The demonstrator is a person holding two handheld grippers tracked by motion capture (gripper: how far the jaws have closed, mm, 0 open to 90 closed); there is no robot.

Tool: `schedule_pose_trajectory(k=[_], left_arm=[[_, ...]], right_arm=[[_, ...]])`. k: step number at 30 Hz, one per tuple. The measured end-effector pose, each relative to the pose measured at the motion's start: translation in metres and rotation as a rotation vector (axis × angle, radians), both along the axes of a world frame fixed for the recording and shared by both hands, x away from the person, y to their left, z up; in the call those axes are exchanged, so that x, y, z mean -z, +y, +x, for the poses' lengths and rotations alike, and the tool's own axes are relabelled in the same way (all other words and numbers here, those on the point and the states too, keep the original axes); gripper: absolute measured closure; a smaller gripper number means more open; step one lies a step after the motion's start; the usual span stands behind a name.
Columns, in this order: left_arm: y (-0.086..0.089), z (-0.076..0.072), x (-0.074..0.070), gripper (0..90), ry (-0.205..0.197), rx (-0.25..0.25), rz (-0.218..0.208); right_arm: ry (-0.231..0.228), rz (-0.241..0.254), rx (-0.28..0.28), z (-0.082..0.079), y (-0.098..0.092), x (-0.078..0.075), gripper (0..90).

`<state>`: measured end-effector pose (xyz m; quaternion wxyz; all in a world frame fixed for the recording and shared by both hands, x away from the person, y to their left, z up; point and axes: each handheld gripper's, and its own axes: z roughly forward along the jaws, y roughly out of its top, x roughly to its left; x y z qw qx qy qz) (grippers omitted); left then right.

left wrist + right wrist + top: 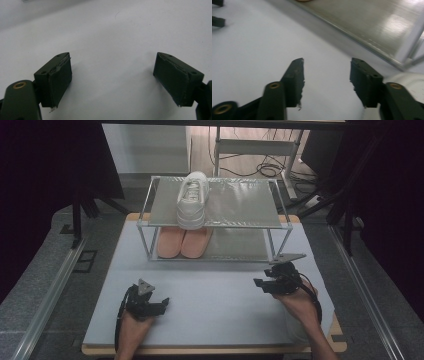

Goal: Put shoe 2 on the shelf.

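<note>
A metal two-shelf shoe rack (150, 215) stands at the far side of the white table. One white sneaker (192, 200) sits on its top shelf. A pair of peach shoes (182, 241) lies on the bottom shelf, toes toward me. My left gripper (164, 303) rests low over the near left of the table, jaws wide apart over bare surface (112, 72). Held near the rack's front right leg, my right gripper (259, 284) points left. Its jaws (327, 75) stand partly apart with nothing between them.
The white table top (215, 290) lies between the grippers and the rack. In the right gripper view the rack's lower shelf (367, 22) runs across the top right. Beyond the table are a desk frame and cables (265, 167) on the floor.
</note>
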<state>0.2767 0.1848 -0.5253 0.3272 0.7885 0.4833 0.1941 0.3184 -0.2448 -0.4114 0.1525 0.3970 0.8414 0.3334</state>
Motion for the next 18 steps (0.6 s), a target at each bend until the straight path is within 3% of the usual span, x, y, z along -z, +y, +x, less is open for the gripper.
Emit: schedule_pose_trajectory(k=[12,18], left_arm=[[0.001,0.0,0.0,15.4,0.003,0.003,0.005],[0.0,0.0,0.0,15.3,0.006,0.0,0.001]], right_arm=[[0.011,0.024,0.151,0.004,-0.056,-0.005,78.0],[0.008,-0.005,0.207,0.002,-0.08,-0.007,84.9]])
